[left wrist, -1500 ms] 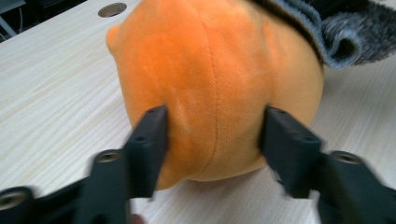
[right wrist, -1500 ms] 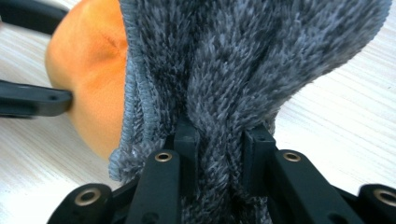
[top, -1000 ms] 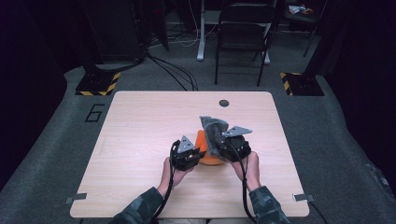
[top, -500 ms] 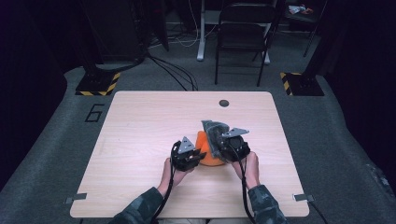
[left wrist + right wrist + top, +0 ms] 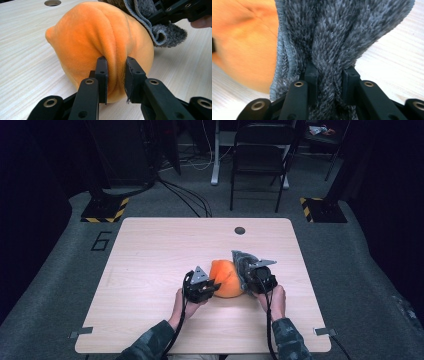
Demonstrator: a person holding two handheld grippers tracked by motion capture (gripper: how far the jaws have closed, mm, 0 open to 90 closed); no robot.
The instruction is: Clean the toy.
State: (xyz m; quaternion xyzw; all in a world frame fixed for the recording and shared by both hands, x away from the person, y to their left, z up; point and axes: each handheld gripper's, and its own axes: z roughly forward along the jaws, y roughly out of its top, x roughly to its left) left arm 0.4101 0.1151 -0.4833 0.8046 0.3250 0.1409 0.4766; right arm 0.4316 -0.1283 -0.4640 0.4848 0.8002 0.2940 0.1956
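An orange plush ball (image 5: 225, 279) rests on the wooden table (image 5: 150, 255) between my two grippers. My left gripper (image 5: 212, 286) comes from the left and is shut on a pinched fold of the orange plush (image 5: 105, 47). A grey fuzzy cloth (image 5: 241, 260) drapes against the ball's right side. My right gripper (image 5: 246, 279) is shut on a bunched fold of that grey cloth (image 5: 337, 45), with the orange plush (image 5: 242, 42) beside it on the left. In the left gripper view the grey cloth (image 5: 160, 32) lies over the ball's far right.
A small dark round hole (image 5: 240, 230) sits in the table near its far edge. A black chair (image 5: 260, 155) and cables lie on the floor beyond the table. Yellow-black striped floor plates (image 5: 105, 210) flank the far corners.
My right gripper has come down and slightly left with the grey cloth, bringing it lower against the ball. The left gripper has stayed put.
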